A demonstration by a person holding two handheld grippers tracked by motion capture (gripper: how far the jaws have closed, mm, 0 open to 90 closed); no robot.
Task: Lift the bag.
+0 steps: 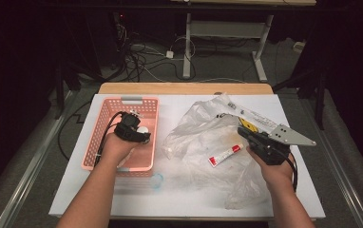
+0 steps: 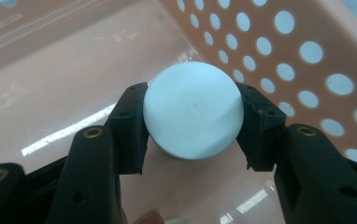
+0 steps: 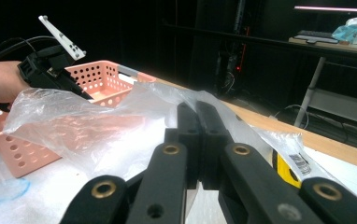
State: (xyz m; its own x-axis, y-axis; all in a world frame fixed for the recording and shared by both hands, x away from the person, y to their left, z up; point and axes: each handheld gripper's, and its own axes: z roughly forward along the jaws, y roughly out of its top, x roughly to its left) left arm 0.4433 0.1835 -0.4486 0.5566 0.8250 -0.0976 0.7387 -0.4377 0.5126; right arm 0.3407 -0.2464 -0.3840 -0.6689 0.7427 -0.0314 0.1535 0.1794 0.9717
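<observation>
Out on your white table there's a red-and-white tube lying flat, slanted, near the middle. Close to the front edge you've got a small clear round lid. Beyond the table's far side, cables sprawl across the floor beside a desk frame.

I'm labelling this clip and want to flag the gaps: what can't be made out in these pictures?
- White cap, left gripper view: the body under it is hidden by the cap itself.
- Red-and-white tube, high view: print too small to read.
- Plastic bag, right gripper view: the pinched edge is hidden between the right tongs.
- Left tongs, high view: tips too dark and small.
</observation>
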